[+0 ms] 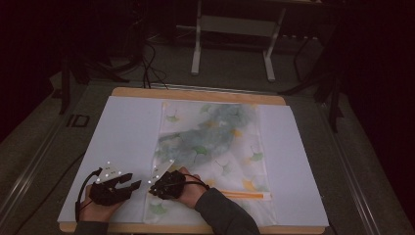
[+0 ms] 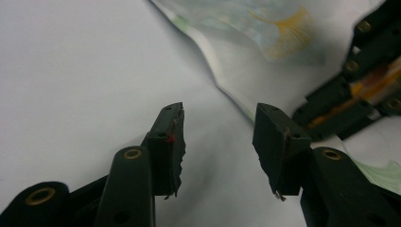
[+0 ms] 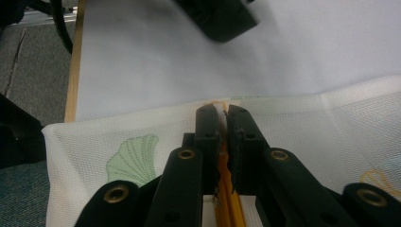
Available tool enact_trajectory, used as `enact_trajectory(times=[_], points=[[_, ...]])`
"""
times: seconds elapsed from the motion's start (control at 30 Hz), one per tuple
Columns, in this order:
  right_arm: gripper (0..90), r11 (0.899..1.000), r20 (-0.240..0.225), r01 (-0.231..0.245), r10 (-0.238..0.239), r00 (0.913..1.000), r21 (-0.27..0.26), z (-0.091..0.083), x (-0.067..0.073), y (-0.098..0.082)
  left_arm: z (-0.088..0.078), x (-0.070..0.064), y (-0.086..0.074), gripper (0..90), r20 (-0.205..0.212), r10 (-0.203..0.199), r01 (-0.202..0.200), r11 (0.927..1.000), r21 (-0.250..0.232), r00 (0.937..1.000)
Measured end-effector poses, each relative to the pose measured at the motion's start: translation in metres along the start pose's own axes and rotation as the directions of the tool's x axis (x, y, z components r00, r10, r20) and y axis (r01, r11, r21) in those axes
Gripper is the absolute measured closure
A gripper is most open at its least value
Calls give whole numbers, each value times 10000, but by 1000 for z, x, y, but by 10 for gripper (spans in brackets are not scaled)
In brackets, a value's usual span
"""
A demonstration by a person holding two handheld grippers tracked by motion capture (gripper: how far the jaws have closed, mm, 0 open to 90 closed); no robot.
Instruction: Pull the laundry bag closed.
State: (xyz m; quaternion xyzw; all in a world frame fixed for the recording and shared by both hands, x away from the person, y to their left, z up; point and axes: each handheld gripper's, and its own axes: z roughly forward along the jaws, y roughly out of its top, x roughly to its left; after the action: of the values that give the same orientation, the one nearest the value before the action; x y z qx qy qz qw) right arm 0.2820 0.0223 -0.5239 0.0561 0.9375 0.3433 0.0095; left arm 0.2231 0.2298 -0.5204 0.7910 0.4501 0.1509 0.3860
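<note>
Covering the wooden table [image 1: 195, 93], white paper [image 1: 122, 132] meets grey carpet [image 1: 44, 142].

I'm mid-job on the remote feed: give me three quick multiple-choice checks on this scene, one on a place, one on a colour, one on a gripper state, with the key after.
1. Where does the mesh bag lie?
A. Down the middle of the white sheet
B. On the floor behind the table
C. Folded at the sheet's far left corner

2. What colour is the zipper strip near the bag's near end?
A. Blue
B. Orange
C. Black

3. How does the right gripper stand?
A. Wide open above the bag
B. Shut on the zipper strip
C. Lying unheld on the sheet

Key: 1 A, the high view shows the bag running down the sheet's middle. 2 B, the strip is orange in the high and right gripper views. 3 B, its jaws pinch the orange strip; the left gripper is open over the sheet.
</note>
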Motion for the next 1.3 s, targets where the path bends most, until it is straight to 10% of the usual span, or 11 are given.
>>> enact_trajectory(times=[1.3], points=[[838,9996,258,62,-55,9997,-272,-14,-2,4,11,-26,-2,515,1688,-709,531,9928,1078,9831]])
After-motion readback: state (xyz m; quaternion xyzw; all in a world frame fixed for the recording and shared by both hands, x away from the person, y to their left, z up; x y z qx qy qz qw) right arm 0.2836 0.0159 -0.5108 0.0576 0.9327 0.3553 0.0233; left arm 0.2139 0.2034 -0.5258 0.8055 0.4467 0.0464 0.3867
